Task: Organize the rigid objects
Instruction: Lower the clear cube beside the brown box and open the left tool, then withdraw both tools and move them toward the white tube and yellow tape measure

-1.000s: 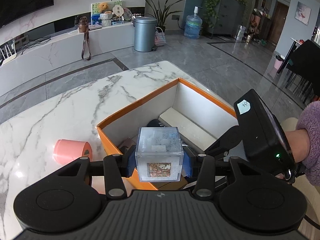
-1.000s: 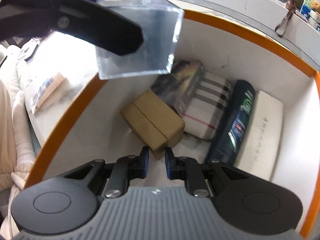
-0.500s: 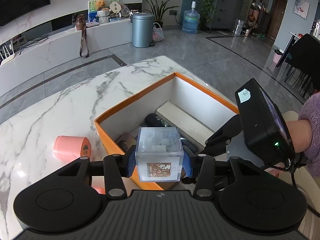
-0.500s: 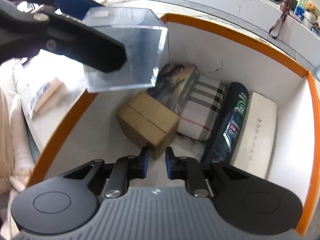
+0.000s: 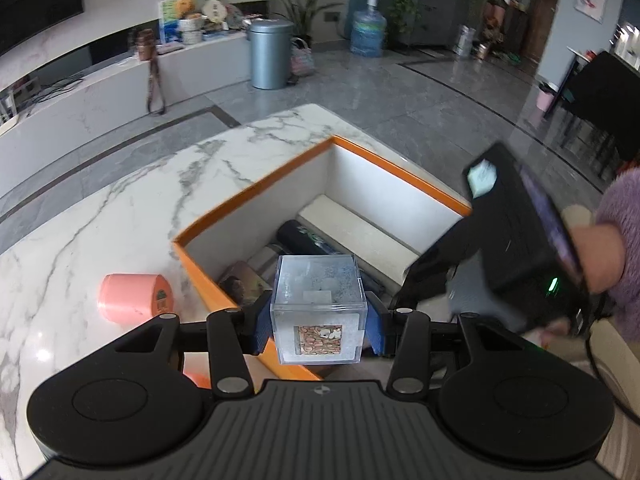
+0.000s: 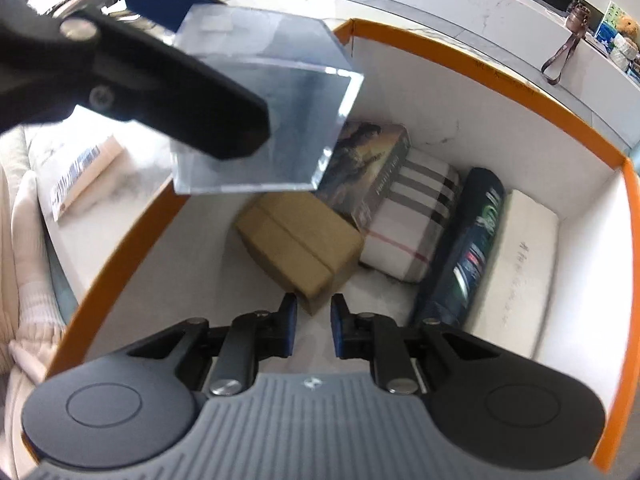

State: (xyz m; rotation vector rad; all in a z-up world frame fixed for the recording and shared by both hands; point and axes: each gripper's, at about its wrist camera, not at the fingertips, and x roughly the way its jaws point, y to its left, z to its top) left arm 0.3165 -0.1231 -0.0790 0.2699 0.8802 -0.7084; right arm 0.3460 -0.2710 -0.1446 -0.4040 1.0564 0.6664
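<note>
Five things already lie inside the orange box [image 6: 472, 60]. The left gripper [image 5: 318, 322] grips the clear cube [image 5: 318, 308] above the box's near edge; the right gripper [image 6: 312, 330] is slightly parted, empty. The pink roll [image 5: 134, 298] on the marble worktop [image 5: 120, 208] is left outside.

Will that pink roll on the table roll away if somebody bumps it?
Probably, yes. The pink roll lies on its round side on the smooth marble table, so a bump could likely send it rolling. It looks like a full roll of tape, so it is probably stiff and fairly light.
</note>
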